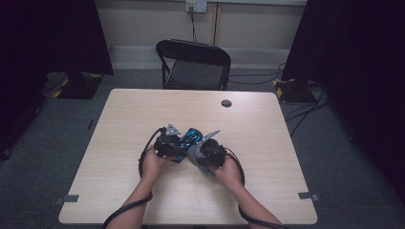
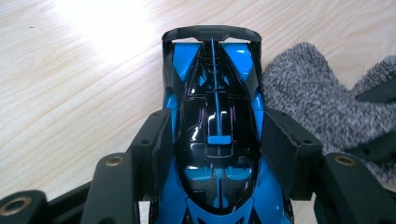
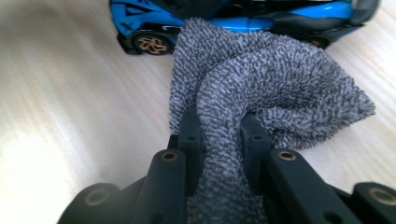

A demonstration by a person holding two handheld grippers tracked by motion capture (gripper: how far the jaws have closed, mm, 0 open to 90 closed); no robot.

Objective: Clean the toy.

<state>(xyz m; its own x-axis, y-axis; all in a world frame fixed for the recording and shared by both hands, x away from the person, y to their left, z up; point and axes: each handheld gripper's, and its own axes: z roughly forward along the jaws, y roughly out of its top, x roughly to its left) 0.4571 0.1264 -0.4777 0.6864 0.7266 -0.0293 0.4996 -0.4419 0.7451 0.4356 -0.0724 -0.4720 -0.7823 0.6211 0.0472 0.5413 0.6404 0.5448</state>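
Note:
A blue and black toy race car [image 2: 215, 126] stands on the wooden table [image 1: 143, 109], and my left gripper [image 2: 215, 154] is shut on its body, one pad against each side. In the high view the car [image 1: 191, 136] shows between the two grippers near the table's middle. My right gripper [image 3: 219, 130] is shut on a bunched grey terry cloth [image 3: 271, 79], which hangs forward against the car's side [image 3: 154, 18] by a bronze wheel. The same cloth [image 2: 308, 88] lies just right of the car in the left gripper view. The right gripper [image 1: 207, 152] sits beside the left gripper [image 1: 169, 143].
A black folding chair [image 1: 193, 64] stands beyond the table's far edge. A small dark round cap [image 1: 226, 103] sits in the tabletop at the far right. Cables [image 1: 305, 109] run across the floor to the right; dark curtains flank the room.

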